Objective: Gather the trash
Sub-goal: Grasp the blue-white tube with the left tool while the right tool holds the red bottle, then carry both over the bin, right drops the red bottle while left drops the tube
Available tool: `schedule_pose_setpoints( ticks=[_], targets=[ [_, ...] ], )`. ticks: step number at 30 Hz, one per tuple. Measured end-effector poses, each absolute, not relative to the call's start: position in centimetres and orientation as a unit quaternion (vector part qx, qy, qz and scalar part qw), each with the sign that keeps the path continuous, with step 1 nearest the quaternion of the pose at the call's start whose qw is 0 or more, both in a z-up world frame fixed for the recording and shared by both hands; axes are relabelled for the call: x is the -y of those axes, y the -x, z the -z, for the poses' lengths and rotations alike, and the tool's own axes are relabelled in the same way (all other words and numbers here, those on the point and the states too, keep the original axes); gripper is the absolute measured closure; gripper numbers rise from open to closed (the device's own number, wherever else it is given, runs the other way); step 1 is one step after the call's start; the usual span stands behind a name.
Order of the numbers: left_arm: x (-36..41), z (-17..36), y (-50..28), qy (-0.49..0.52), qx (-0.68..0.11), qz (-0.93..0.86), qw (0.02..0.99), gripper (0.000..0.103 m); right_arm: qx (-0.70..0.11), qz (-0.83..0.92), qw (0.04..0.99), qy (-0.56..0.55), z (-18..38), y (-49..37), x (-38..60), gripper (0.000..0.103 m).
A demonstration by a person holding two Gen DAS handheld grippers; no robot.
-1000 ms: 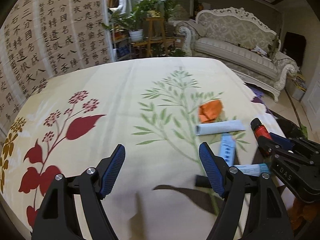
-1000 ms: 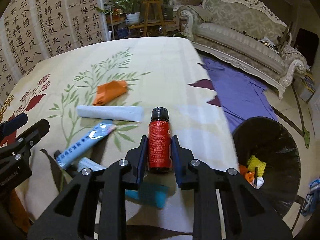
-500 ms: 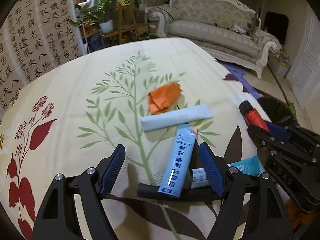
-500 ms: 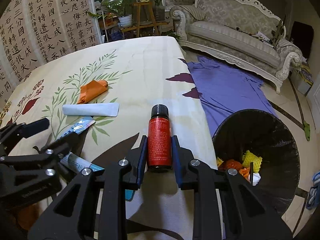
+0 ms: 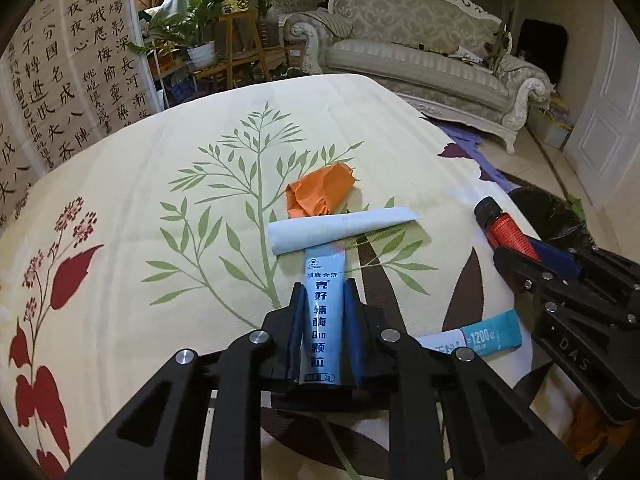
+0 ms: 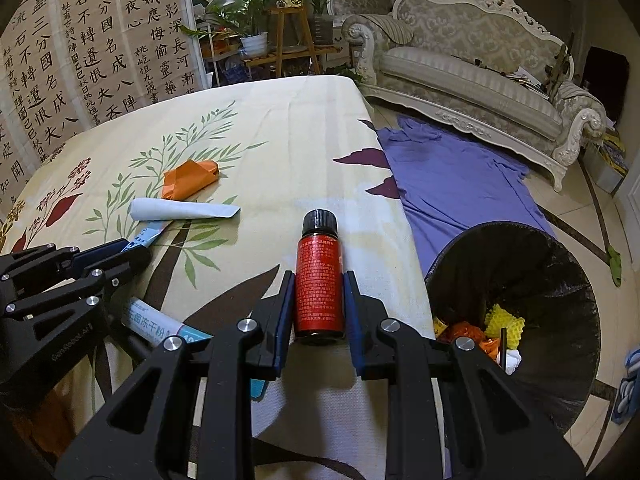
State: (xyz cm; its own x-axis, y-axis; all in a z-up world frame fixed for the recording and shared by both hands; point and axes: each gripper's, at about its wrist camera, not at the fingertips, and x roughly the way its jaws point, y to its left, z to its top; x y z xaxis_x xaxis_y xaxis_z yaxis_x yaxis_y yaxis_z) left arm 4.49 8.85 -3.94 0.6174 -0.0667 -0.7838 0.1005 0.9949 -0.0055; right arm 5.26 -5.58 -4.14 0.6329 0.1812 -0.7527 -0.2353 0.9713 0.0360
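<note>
- Our left claw (image 5: 323,300) is clamped on a long pale-blue sachet printed with dark Chinese characters (image 5: 322,316); the sachet runs forward between the blue finger pads, and its far tip reaches a rolled white paper sheet (image 5: 340,229).
- Our right claw (image 6: 318,300) grips a small red-labelled bottle with a black screw cap (image 6: 319,280) by its body, cap pointing away from us, above the table edge.
- Just right of the left claw, a teal-and-white flat sachet with "1200" printed on it (image 5: 476,338) lies on the table covered by a cream cloth with green leaf and red flower prints (image 5: 160,168); in the right wrist view its near part is partly hidden under the left tool.
- The rolled white paper sheet lies crosswise on the cloth, beyond both claws.
- A crumpled orange paper wrapper (image 5: 320,192) sits just behind the white sheet, touching or nearly touching it; we cannot tell which.
- Beside the table on the right, on the floor, stands a round bin lined with a black plastic bag (image 6: 560,264); inside we see yellow foam netting (image 6: 504,322), orange scraps and something white.
- Past the bin, a purple cloth (image 6: 452,172) is spread on the tiled floor.
- Farthest off stand an ornate pale carved sofa (image 6: 472,76), potted green plants on a wooden stand (image 6: 280,12), and a screen of black calligraphy (image 6: 92,52).
</note>
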Motion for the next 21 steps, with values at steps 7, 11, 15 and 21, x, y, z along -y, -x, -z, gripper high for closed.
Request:
schedule_pose_setpoints(
  ticks=[7, 11, 15, 21],
  targets=[
    [-9.4, 3.1, -3.2, -0.007, -0.413, 0.039, 0.910, 0.083, -0.402, -0.117, 0.908, 0.024, 3.4, -4.9, 5.9, 0.080],
    [-9.7, 2.6, -2.3, -0.003, -0.406, 0.041, 0.913, 0.083, -0.391, -0.118, 0.912, 0.023, 2.8, -4.2, 6.1, 0.080],
    [-9.9, 2.0, -1.7, 0.008, -0.399, 0.042, 0.916, 0.083, -0.380, -0.112, 0.918, 0.015, 2.1, -3.5, 6.9, 0.080],
    [-8.4, 0.4, -0.7, 0.018, -0.365, 0.048, 0.930, 0.083, -0.357, -0.089, 0.930, 0.011, 0.9, -2.6, 9.1, 0.080]
  ],
)
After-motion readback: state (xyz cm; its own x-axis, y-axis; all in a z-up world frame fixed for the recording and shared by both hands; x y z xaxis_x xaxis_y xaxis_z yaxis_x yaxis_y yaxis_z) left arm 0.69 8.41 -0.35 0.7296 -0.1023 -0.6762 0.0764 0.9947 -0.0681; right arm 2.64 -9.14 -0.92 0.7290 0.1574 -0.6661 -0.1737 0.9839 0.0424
